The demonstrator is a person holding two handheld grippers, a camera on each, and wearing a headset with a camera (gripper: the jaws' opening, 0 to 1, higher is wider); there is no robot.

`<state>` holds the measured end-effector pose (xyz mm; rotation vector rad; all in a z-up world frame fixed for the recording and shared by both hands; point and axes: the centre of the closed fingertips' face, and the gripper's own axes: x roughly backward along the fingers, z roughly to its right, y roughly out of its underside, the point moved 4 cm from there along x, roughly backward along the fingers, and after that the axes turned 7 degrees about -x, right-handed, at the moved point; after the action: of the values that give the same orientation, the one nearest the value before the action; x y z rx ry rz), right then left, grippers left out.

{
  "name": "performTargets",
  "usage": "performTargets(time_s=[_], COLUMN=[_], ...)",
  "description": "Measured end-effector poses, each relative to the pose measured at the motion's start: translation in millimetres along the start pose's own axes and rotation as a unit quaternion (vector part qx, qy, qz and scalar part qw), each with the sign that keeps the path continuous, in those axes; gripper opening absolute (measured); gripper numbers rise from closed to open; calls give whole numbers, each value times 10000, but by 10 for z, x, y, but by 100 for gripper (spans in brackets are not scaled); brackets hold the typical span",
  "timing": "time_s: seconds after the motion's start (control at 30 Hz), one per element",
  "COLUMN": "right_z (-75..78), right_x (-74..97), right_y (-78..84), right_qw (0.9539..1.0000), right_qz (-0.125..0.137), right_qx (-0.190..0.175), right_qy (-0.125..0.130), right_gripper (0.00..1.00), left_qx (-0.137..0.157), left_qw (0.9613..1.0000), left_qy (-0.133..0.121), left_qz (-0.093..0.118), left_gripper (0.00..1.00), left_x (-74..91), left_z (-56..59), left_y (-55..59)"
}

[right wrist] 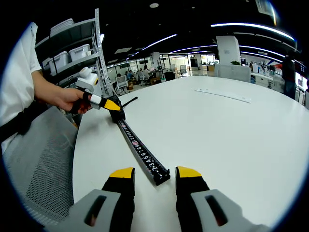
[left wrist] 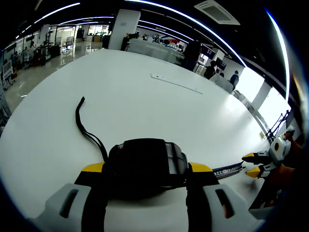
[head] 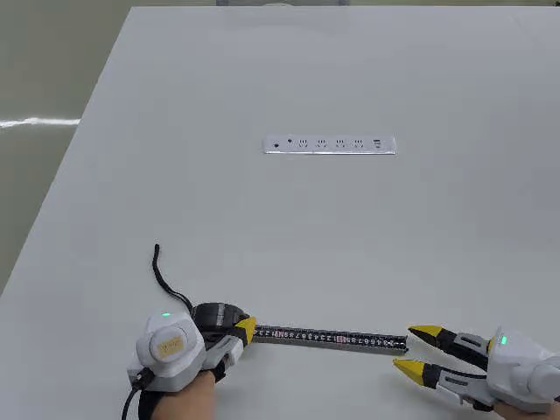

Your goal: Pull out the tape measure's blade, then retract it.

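A black tape measure case [head: 217, 317] lies on the white table near the front edge, with my left gripper [head: 238, 333] shut on it; in the left gripper view the case [left wrist: 145, 164] sits between the yellow-tipped jaws. Its blade [head: 328, 338] lies pulled out flat to the right, ending in a hook [right wrist: 161, 177]. My right gripper [head: 416, 348] stands open just right of the blade's end, apart from it; in its own view the blade [right wrist: 137, 147] runs away from the gap between the jaws [right wrist: 153, 172]. A black wrist strap [head: 164, 278] trails from the case.
A white power strip [head: 330, 144] lies flat in the middle of the table [head: 350, 227]. The table's left edge drops to a greenish floor [head: 44, 105]. A person's hand holds the left gripper [right wrist: 91, 99] in the right gripper view.
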<state>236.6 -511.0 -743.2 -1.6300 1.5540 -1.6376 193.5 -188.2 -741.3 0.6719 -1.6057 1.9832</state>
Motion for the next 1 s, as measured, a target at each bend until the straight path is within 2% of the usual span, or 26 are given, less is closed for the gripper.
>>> performTargets(time_s=[0.13, 0.53, 1.0], right_z=[49, 66, 108], right_x=[-16, -63, -89], right_y=[0, 66, 106], right_qw=[9999, 9990, 9986], right_qz=[3, -144, -129], right_qx=[67, 250, 293], right_qy=[-88, -347, -427], right_gripper=[28, 24, 18], left_qx=[3, -8, 8], left_qw=[10000, 10000, 10000], left_qy=[-5, -8, -4], left_qz=[-2, 4, 7], left_gripper=[64, 64, 64], left_x=[-4, -15, -13], left_z=[0, -10, -3], left_y=[2, 12, 14])
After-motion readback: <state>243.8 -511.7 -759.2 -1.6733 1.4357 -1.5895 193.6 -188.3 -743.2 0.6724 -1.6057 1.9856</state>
